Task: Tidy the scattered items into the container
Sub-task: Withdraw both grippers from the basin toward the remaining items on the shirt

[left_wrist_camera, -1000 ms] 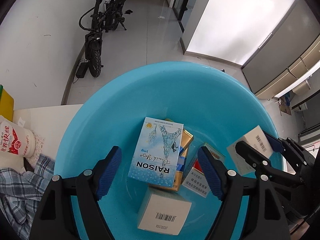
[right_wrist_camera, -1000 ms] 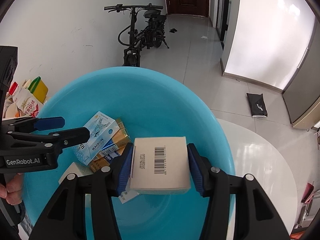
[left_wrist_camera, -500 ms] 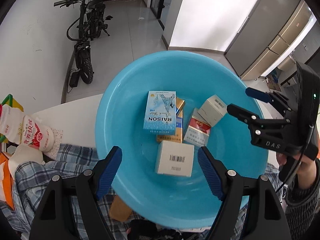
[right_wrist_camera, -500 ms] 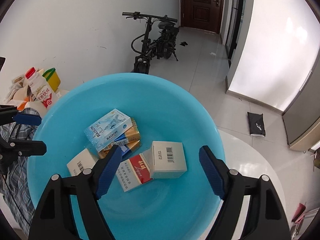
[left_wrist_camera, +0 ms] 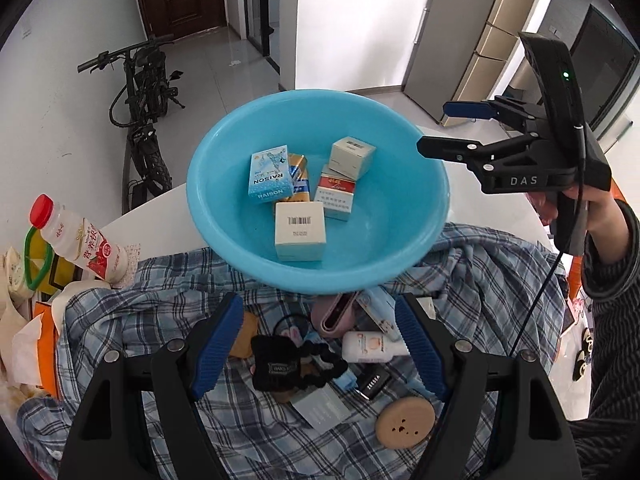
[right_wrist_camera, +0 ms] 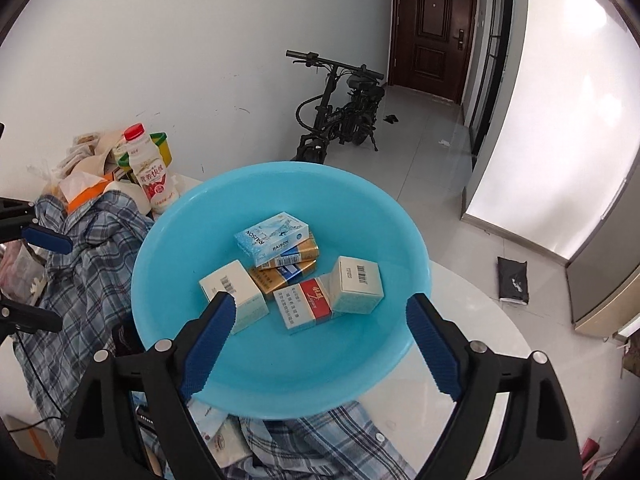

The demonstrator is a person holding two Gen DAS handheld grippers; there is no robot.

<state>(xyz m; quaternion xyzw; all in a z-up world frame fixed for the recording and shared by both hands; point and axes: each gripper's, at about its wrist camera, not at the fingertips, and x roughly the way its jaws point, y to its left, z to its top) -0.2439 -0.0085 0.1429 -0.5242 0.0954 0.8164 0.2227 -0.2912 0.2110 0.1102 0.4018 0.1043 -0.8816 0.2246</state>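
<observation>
Both grippers spread wide, nothing between the pads. Left gripper (left_wrist_camera: 320,344) sits above the clutter on the plaid shirt (left_wrist_camera: 480,280), near side of the blue basin (left_wrist_camera: 420,168); right gripper (right_wrist_camera: 320,344) is over the basin's near rim, and in the left wrist view it shows at the right, level with the basin's far side, held by a hand (left_wrist_camera: 600,212). Basin sits on the white table (right_wrist_camera: 472,344), its near edge overlapping the shirt. Five boxes inside: light blue RAISON pack (left_wrist_camera: 270,174) lying on top of a gold pack (left_wrist_camera: 300,176); red-and-white pack (left_wrist_camera: 335,194) just right of those; small white cube box (left_wrist_camera: 352,157) resting against the red-and-white pack's far end, tilted; white barcode box (left_wrist_camera: 300,230) nearest the left gripper, touching the gold pack's near end. Still on the shirt, outside the basin: black scrunchie with a tag (left_wrist_camera: 280,368), pink oval case (left_wrist_camera: 334,316) tucked partly under the basin rim, white tube (left_wrist_camera: 372,347) just beside it, small black ZEESEA box (left_wrist_camera: 374,381), round tan compact (left_wrist_camera: 405,422), grey card (left_wrist_camera: 322,408). Off to the left on the table: yogurt drink bottle with red cap (left_wrist_camera: 76,240), lying tilted in the left wrist view, next to bags and a green-handled container. Bike (right_wrist_camera: 340,116) parked on the floor behind the table.
</observation>
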